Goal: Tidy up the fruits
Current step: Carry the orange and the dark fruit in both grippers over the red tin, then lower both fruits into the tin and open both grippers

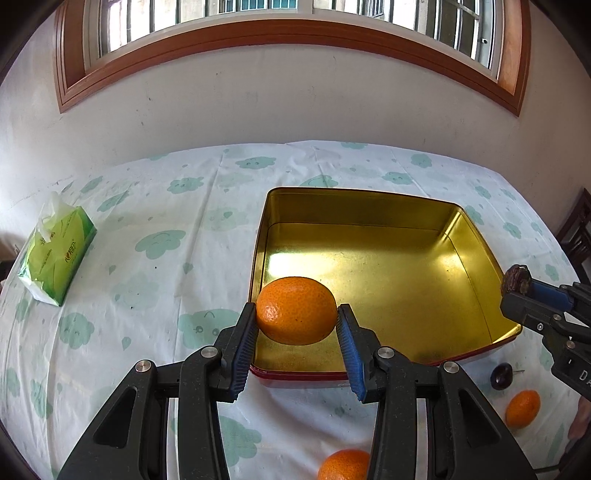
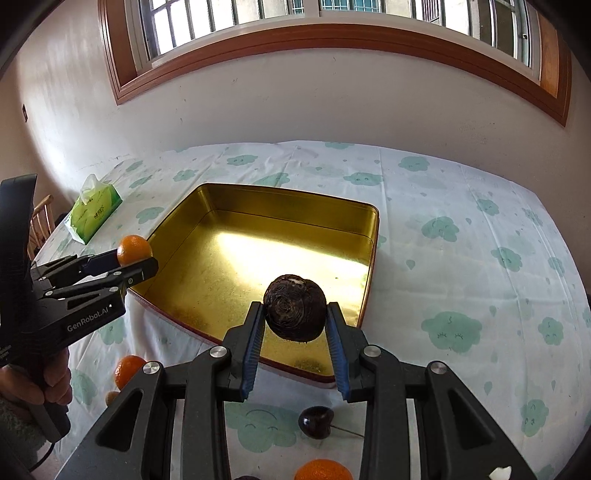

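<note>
Two fruits carried: my left gripper (image 1: 297, 321) clamps a mandarin (image 1: 296, 310) over the near rim of the gold tin (image 1: 369, 258), my right gripper (image 2: 295, 321) clamps a dark brown fruit (image 2: 295, 308) likewise, both poised for dropping in. Beyond: cloud-print tablecloth (image 2: 461, 229), tissue pack (image 1: 55, 254) at the left edge, window (image 1: 288, 11).

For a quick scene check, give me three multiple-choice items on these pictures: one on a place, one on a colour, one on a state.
1. Where is the tissue pack?
A. in the tin
B. on the cloth, left of the tin
C. in a gripper

2. The inside of the tin is:
A. gold
B. blue
C. white

3. The left gripper is:
A. open, empty
B. shut on an orange
C. shut on a cherry

Answers:
1 B, it lies apart from the tin.
2 A, walls and floor shine gold.
3 B, both pads press the orange.
</note>
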`<state>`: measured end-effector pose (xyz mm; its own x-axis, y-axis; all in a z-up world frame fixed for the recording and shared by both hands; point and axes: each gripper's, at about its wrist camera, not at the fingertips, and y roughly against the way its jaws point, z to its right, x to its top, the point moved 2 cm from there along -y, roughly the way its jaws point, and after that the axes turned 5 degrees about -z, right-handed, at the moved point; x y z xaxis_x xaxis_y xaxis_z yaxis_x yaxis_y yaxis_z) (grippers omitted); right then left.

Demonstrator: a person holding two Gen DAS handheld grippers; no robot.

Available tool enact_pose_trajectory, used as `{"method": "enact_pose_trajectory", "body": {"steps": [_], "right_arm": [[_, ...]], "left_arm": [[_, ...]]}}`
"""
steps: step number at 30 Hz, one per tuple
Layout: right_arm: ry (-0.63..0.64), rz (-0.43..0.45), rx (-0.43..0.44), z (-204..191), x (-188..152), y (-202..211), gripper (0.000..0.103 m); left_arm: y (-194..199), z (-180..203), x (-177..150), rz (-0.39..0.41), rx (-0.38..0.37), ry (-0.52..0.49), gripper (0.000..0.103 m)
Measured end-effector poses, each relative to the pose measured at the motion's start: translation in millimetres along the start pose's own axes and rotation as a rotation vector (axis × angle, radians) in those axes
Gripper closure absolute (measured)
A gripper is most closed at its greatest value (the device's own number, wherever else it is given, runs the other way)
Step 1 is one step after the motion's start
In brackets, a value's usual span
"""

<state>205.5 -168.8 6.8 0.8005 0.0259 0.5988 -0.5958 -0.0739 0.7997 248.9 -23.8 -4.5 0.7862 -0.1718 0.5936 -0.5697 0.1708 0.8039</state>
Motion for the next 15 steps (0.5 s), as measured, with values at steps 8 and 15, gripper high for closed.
{"method": "enact_pose_trajectory", "body": {"steps": [8, 15], "right_arm": [[0.024, -0.043, -0.009, -12.4, 1.0, -26.4, 0.072], [0.026, -0.069, -0.019, -11.4, 2.4, -37.6, 0.072]], "left_arm": [[-12.6, 1.8, 3.1, -0.013, 0.014, -0.011, 0.059], [-22.1, 8.4, 4.7, -0.018, 0.024, -0.035, 0.059]]}}
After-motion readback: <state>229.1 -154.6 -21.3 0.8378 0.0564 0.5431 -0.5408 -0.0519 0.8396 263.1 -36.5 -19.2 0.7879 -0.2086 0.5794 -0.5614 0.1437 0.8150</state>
